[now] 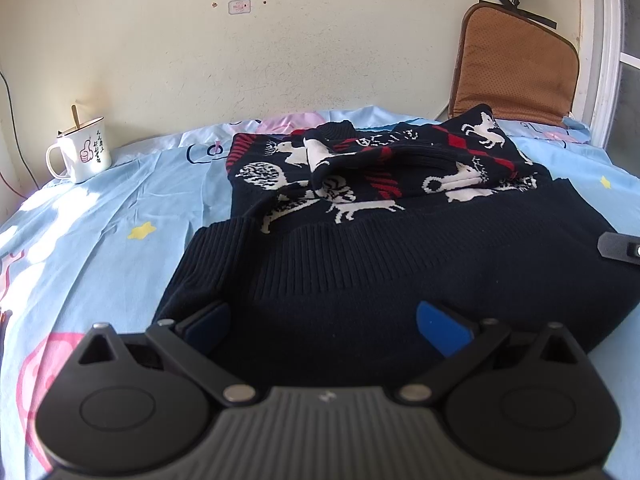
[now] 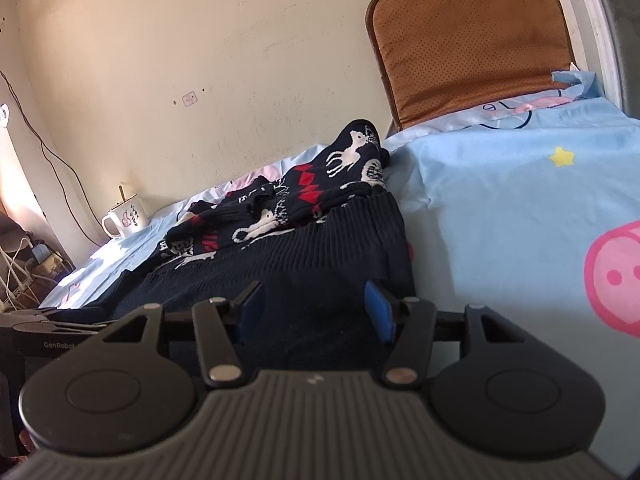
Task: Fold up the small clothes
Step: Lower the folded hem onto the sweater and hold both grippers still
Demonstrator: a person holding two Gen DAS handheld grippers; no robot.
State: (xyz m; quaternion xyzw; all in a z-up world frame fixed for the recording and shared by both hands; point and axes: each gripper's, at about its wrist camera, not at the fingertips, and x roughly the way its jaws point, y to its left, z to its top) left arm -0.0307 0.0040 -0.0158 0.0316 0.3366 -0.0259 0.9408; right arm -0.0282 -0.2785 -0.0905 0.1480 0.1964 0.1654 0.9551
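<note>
A: The left gripper sat low at the near edge of the sweater, jaws spread wide, blue pads apart over the plain navy knit and pinching nothing.

B: And the right gripper?

A: Same story at the near right part of the garment: jaws parted, dark fabric lying in the gap, pads not pressing on it as far as I could see.

B: Where did the sweater lie?

A: Flat on the bed, on a light blue sheet with yellow stars and pink cartoon pigs. The ribbed hem ran across the middle, and the far part, patterned with white animals and red diamonds, was bunched up in a heap toward the wall.

B: Anything around it?

A: A white mug with a thumbs-up print and a stick in it stood at the far left of the bed, well apart from the sweater. A brown cushion leaned upright against the wall at the far right corner, near the bunched part.
</note>
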